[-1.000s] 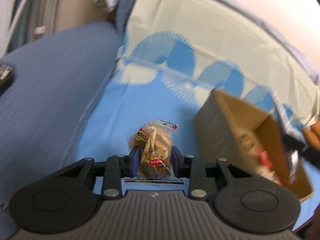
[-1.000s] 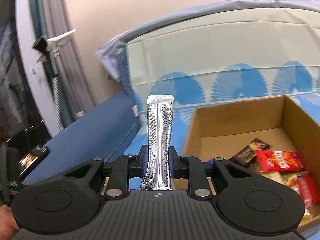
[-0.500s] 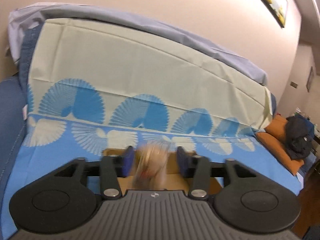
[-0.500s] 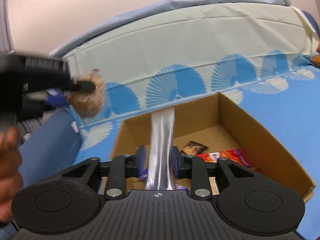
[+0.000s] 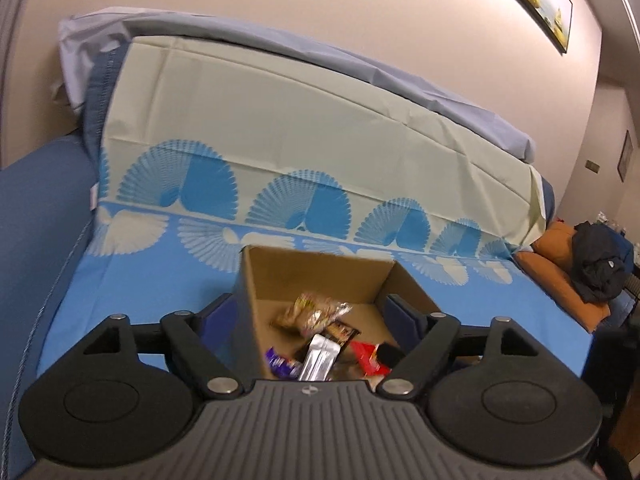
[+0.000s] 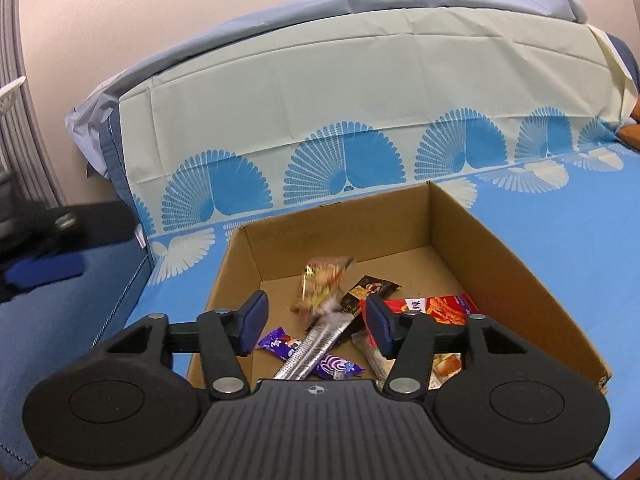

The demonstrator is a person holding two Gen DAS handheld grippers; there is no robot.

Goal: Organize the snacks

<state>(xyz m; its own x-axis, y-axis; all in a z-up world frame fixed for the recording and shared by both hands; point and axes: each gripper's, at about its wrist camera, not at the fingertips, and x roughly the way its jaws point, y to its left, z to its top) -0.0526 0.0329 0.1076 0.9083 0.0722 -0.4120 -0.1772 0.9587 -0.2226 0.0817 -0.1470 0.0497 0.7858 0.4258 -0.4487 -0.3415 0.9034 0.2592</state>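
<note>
An open cardboard box stands on the blue patterned sofa cover. My left gripper hangs over the box's near left corner, its jaws opening, with nothing pressed between the pads. A clear bag of brown biscuits is blurred, falling inside the box. My right gripper is over the box's near side, jaws opening. The silver stick pack lies loose below it among the snacks. A purple wrapper, a dark packet and a red packet rest on the box floor.
The sofa backrest, under a pale cover with blue fans, rises behind the box. A dark blue armrest is on the left. An orange cushion with dark clothing lies at the far right. The left gripper shows blurred at the right wrist view's left edge.
Both grippers opened and let go of their snacks. The biscuit bag and the silver pack dropped into the box. The left gripper swung from the sofa seat up over the box.
</note>
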